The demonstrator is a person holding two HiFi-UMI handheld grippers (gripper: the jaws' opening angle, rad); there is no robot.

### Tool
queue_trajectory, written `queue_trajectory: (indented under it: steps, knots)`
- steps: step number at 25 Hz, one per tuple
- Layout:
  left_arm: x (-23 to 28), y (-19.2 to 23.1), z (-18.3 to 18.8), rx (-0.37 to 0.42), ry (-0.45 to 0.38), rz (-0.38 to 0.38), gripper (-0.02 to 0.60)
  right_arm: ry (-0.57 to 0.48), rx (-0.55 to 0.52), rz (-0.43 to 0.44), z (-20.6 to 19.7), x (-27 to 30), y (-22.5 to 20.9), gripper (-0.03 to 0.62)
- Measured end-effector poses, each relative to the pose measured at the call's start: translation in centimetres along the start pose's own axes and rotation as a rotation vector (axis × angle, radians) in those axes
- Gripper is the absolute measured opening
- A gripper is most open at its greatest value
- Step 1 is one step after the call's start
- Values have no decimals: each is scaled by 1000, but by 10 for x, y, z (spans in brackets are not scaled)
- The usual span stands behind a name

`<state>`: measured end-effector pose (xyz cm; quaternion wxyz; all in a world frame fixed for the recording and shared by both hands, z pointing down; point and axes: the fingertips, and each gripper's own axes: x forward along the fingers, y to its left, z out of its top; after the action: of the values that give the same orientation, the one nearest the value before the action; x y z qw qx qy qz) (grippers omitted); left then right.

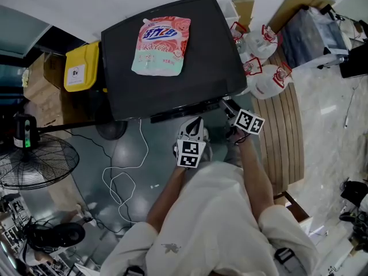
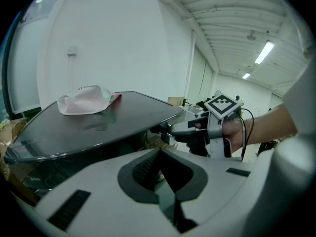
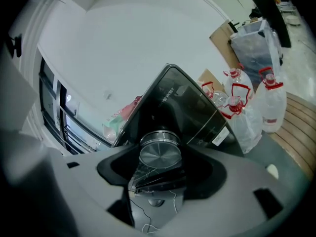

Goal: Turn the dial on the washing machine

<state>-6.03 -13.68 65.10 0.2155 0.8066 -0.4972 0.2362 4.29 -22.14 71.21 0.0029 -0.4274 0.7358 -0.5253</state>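
The dial (image 3: 159,152) is a short, round, silver cylinder on the front panel of the washing machine (image 1: 201,73), close to the right front corner. Its axis comes straight out of the panel, and its flat brushed face looks back along the right gripper (image 1: 230,111). So the dial points toward this gripper, and the gripper meets it nearly head-on. In the right gripper view the picture is tilted, and the black top of the machine rises slanted behind the dial.

The dial sits directly between the two jaws of the right gripper, which are closed on its rim from both sides. Only its face and a thin band of the rim show. In the head view the dial itself is hidden under the front edge of the machine's top, where the tips of the right gripper reach in.

The left gripper (image 1: 194,128) stays lower and to the left of the right one, in front of the machine and apart from it. Its jaws are pressed together with nothing between them.

A pink detergent pouch (image 1: 161,45) lies flat on the machine's top, toward the back.
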Motion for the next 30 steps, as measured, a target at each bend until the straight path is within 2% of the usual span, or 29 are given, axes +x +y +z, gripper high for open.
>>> queue_trajectory:
  steps: [14, 20, 30]
  knots:
    - [0, 1, 0, 4, -3, 0, 12, -8, 152, 80, -2, 0, 1, 279]
    - [0, 2, -9, -5, 21, 1, 12, -8, 150, 87, -2, 1, 1, 279]
    - [-2, 2, -1, 10, -5, 2, 12, -22, 167, 88, -5, -1, 2, 293]
